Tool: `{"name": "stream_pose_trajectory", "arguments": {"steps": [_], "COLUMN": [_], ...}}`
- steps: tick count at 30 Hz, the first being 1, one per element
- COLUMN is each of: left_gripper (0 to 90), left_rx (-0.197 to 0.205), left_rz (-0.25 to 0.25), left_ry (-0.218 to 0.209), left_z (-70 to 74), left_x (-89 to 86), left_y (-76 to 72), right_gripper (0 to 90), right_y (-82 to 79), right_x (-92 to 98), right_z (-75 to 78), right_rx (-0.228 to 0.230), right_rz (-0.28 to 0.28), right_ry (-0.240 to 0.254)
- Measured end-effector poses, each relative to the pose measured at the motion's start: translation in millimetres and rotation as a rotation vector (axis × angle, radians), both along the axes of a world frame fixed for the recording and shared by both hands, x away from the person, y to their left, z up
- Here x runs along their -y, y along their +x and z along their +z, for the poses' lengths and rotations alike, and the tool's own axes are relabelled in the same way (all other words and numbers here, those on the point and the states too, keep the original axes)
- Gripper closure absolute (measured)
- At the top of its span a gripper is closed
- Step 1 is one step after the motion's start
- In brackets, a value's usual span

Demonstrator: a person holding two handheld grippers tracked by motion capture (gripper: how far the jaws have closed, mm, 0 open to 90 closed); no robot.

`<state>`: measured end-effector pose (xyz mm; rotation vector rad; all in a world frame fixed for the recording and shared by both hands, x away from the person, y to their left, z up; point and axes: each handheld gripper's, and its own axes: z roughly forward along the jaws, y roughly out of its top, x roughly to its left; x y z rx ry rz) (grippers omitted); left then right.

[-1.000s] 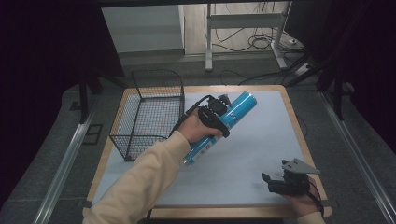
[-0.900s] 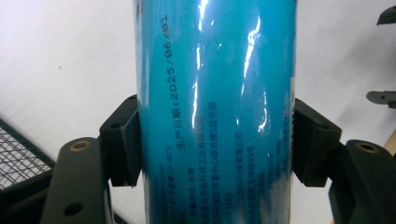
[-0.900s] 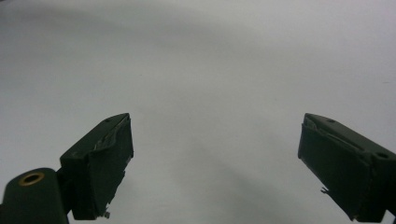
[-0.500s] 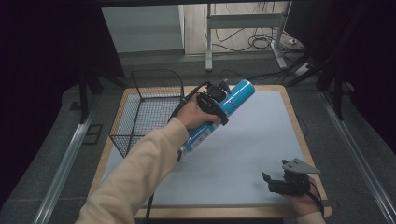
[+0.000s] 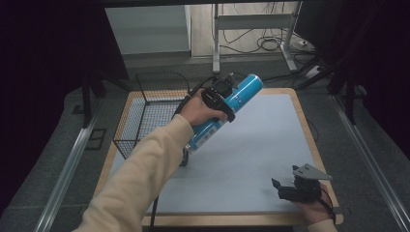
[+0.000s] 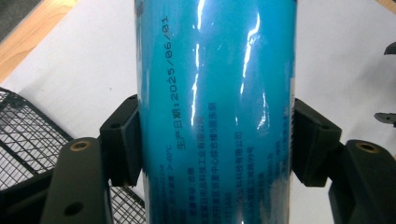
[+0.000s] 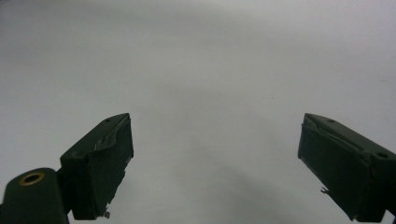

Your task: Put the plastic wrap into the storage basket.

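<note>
A tall blue can [image 5: 240,95] with printed text hangs tilted above the white mat [image 5: 251,145], its top toward the far right. My left gripper [image 5: 223,102] is shut on the can's middle; in the left gripper view both black pads press the blue can [image 6: 217,112] on either side, left gripper [image 6: 215,140]. My right gripper [image 5: 283,189] rests near the table's front right corner, open, its jaws apart over the bare mat in the right gripper view, right gripper [image 7: 215,158].
A black wire basket [image 5: 150,113] stands at the table's left side, just left of the raised can, and shows as a wire basket [image 6: 32,140] in the left gripper view. The wooden table edge [image 5: 241,220] frames the mat. Dark floor and table legs lie beyond.
My left hand has lifted the can higher and carried it a little toward the far side. The right gripper has stayed in place.
</note>
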<state>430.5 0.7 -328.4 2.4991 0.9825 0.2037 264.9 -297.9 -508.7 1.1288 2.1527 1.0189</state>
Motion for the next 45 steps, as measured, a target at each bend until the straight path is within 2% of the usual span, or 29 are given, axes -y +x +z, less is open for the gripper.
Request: {"name": "stream_pose_trajectory", "arguments": {"steps": [2,9,15,20,28,35,45], "left_gripper": [31.7,31.7,31.7,31.7,31.7,31.7,31.7], "left_rx": [0.000,0.003,0.001,-0.002,-0.002,0.005,0.013], "left_rz": [0.004,0.022,0.021,0.026,0.037,0.076,0.120], "left_ry": [-0.009,-0.003,0.006,-0.003,0.018,0.024,0.044], "left_z": [1.3,3.0,3.9,3.5,8.0,9.2,6.8], "left_x": [-3.0,-9.8,-10.9,-13.0,-21.3,-38.4,-60.9], "left_y": [1.8,9.4,16.8,24.1,36.2,43.7,44.6], "right_gripper": [10.8,10.9,10.8,10.9,10.9,10.9,10.9], "right_y": [0.0,0.4,0.2,0.9,1.6,1.8,1.9], "right_x": [0.0,-0.1,0.3,0.9,1.9,3.0,2.6], "right_z": [0.0,-0.3,0.0,-0.5,-0.9,-1.1,-1.5], "right_rx": [0.000,0.001,0.000,0.003,0.000,0.000,0.002], "right_rz": [-0.001,0.003,-0.003,-0.008,-0.014,-0.017,-0.017], "right_ry": [-0.001,-0.003,-0.003,-0.002,-0.007,-0.006,-0.011]}}
